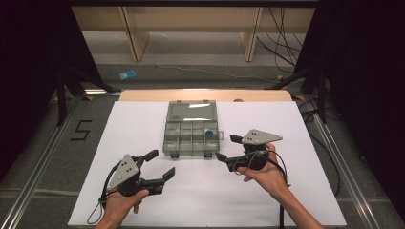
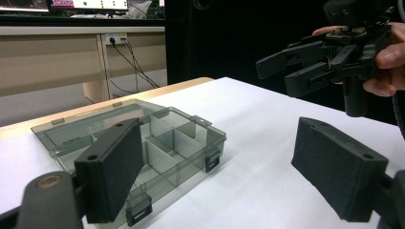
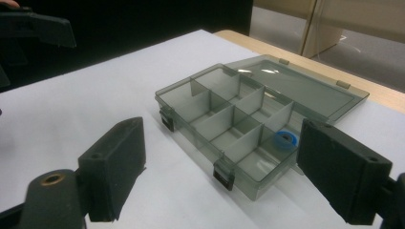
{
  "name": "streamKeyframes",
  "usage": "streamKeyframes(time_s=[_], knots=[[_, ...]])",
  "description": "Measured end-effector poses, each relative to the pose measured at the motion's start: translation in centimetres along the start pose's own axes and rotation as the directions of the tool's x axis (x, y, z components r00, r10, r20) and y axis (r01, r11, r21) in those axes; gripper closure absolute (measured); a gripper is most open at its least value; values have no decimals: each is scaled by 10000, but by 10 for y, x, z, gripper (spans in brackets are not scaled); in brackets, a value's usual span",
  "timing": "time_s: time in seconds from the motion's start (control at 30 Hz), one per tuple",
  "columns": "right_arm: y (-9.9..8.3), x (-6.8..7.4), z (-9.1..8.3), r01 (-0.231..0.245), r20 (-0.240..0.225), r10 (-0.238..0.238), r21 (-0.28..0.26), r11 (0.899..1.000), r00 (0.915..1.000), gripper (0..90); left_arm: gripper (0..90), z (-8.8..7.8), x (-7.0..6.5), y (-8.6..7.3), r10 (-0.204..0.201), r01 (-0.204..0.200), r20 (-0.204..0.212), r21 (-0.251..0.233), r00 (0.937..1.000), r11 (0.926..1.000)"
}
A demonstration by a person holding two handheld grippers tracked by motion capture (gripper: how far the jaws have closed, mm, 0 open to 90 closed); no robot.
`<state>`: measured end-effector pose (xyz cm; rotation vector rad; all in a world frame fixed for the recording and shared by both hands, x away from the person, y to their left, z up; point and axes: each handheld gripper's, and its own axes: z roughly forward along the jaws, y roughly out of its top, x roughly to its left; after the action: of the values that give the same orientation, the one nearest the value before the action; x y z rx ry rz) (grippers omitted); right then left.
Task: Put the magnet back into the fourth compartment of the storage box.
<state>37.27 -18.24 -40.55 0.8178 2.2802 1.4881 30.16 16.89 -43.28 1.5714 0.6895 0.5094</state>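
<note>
Two hand-held grippers are seen, both matte black. The left hand-held gripper (image 1: 161, 165) carries a grey three-cornered plate dotted with small dark screws or holes; a black cable loops from its rear. The right hand-held gripper (image 1: 228, 148) carries the same kind of grey plate, with a black cable trailing along the forearm. Jaws are flat rectangular black blocks, each with small round holes on the edge. A brass-coloured bushing is seen at each left jaw base. Forearms look bare; sleeves can't be confirmed.
</note>
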Motion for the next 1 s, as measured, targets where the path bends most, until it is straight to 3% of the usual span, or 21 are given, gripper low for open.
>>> streamKeyframes(time_s=[0.4, 0.47, 0.6, 0.77, 1.0], knots=[[-10, 3, -14, -221, -48, 219, -546, 9983, 9997, 170, 170, 0, 0, 0, 42, -42, 15, 23, 10000, 10000], [-11, 3, -16, -215, 44, 217, -390, 9990, 9998, 169, 170, 0, 0, 0, 44, -44, 18, 30, 10000, 10000], [-14, 3, -18, -161, 172, 173, -658, 9977, 9997, 167, 170, 0, 0, 0, 38, -38, 15, 34, 10000, 10000], [-18, 5, -21, -218, 52, 220, -383, 9990, 9997, 167, 171, 0, 0, 0, 53, -53, 15, 25, 10000, 10000], [-24, 6, -26, -342, 91, 347, -490, 9982, 9994, 166, 171, 0, 0, 0, 50, -50, 17, 29, 10000, 10000]])
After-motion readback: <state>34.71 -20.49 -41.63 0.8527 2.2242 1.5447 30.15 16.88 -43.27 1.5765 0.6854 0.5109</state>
